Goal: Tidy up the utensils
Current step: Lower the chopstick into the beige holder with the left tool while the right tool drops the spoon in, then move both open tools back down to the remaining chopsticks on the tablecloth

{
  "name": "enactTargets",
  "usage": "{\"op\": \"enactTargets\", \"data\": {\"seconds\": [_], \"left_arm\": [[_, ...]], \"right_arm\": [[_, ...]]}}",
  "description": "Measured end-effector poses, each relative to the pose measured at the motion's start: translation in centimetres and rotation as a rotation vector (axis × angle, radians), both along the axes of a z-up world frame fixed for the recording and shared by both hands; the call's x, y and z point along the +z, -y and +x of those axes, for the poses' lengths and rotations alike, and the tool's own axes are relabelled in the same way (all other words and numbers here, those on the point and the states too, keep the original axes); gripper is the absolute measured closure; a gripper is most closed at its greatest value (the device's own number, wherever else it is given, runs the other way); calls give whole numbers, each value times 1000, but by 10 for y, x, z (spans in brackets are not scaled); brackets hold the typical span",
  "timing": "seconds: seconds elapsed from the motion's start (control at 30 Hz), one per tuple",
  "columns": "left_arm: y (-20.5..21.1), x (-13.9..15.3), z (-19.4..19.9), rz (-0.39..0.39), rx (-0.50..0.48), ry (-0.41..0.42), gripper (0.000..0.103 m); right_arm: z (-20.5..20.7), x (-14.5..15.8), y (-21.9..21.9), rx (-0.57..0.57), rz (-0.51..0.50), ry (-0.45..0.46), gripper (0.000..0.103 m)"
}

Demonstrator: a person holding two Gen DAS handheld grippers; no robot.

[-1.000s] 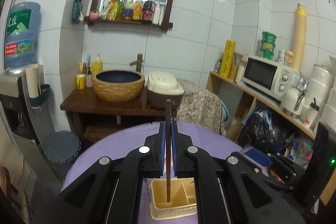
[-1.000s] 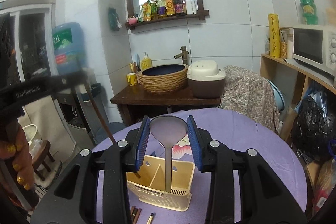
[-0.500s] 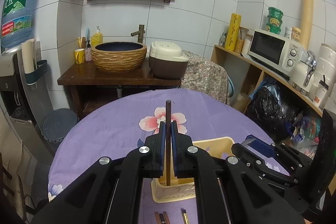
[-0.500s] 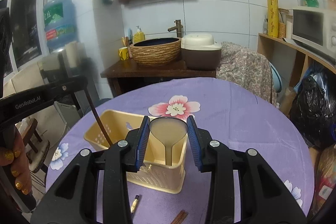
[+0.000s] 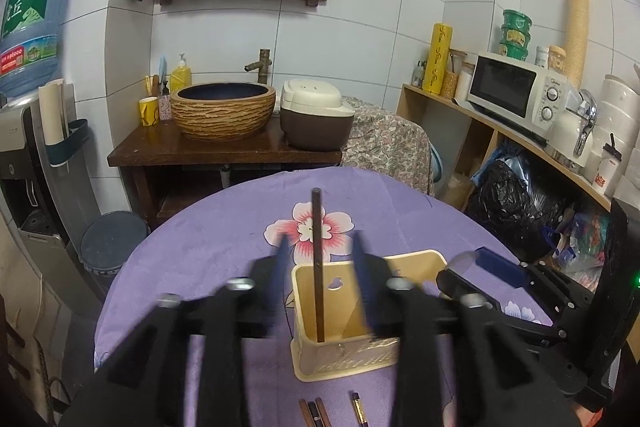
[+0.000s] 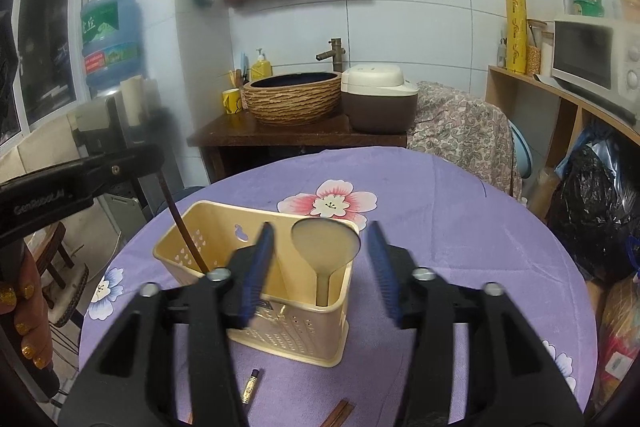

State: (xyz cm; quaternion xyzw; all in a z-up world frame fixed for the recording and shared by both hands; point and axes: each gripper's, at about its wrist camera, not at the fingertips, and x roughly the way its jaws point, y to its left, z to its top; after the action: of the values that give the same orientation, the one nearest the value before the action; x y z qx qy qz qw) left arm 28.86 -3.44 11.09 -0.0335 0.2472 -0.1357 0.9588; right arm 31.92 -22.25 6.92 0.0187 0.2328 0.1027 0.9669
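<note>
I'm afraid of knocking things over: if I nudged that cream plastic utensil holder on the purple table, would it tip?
Probably it would slide first: the utensil holder looks thin, perforated and light, on a wide base. The tall chopstick and spoon standing in it raise its weight a little, so a high push might tip it.

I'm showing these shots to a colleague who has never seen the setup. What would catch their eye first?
Probably the cream utensil caddy on the purple flowered tablecloth, with a dark chopstick standing in one compartment and a spoon in another. Both grippers, left and right, have just been opening and stand clear of them.
</note>
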Motion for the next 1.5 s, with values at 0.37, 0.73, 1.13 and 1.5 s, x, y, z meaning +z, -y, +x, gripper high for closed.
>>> {"op": "enactTargets", "data": {"seconds": [0.37, 0.73, 1.13, 1.5], "left_arm": [[-22, -12, -73, 11, 24, 153, 5], [-29, -78, -122, 72, 35, 19, 5], [-39, -135, -146, 80, 47, -181, 12], [-8, -171, -141, 128, -9, -301, 41]], "right_arm": [[-59, 3, 12, 7, 12, 70, 15], [-131, -36, -1, 31, -81, 7, 13], [-169, -104, 24, -79, -82, -134, 13], [-174, -112, 33, -104, -67, -156, 13]]}}
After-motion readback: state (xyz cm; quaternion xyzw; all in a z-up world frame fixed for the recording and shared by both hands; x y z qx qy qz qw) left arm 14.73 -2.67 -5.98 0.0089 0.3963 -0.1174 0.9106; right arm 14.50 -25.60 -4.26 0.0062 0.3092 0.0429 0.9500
